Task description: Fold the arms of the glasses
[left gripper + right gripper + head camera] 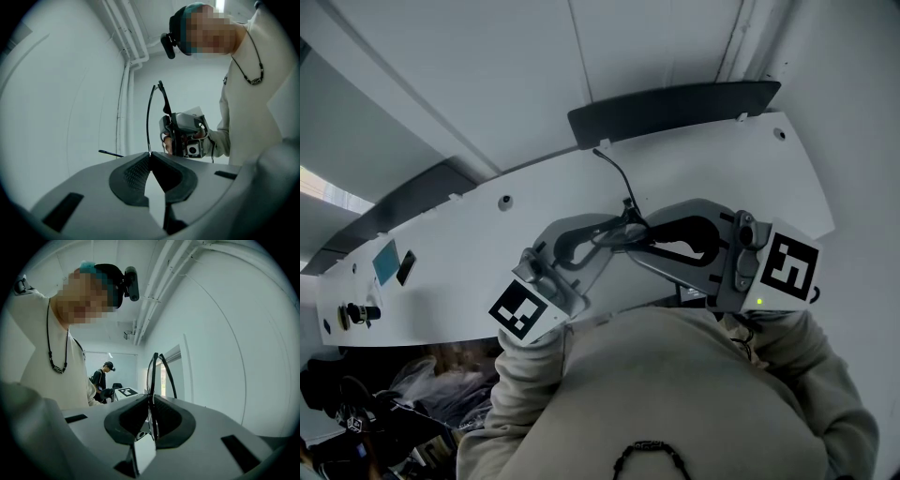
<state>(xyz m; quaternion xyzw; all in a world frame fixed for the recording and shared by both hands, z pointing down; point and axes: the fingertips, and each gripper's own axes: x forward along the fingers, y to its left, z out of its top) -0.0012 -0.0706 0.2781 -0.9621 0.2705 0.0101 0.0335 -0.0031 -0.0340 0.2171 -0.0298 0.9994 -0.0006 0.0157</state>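
Note:
The thin black-framed glasses [623, 228] hang in the air between my two grippers, in front of the person's chest and above the white table. One arm [612, 171] sticks out away from the person. My left gripper [607, 236] comes in from the left and is shut on a thin wire part of the glasses [149, 112]. My right gripper [645, 236] comes in from the right, facing the left one, and is shut on the frame's rim [151, 373]. In the left gripper view the right gripper [183, 133] shows just behind the glasses.
A long white table [722, 169] runs across under the grippers, with a dark panel [675, 108] at its far edge. A blue card [386, 261] and a small black item [406, 267] lie at its left end. Clutter [384, 403] sits below. Another person [100, 379] stands far back.

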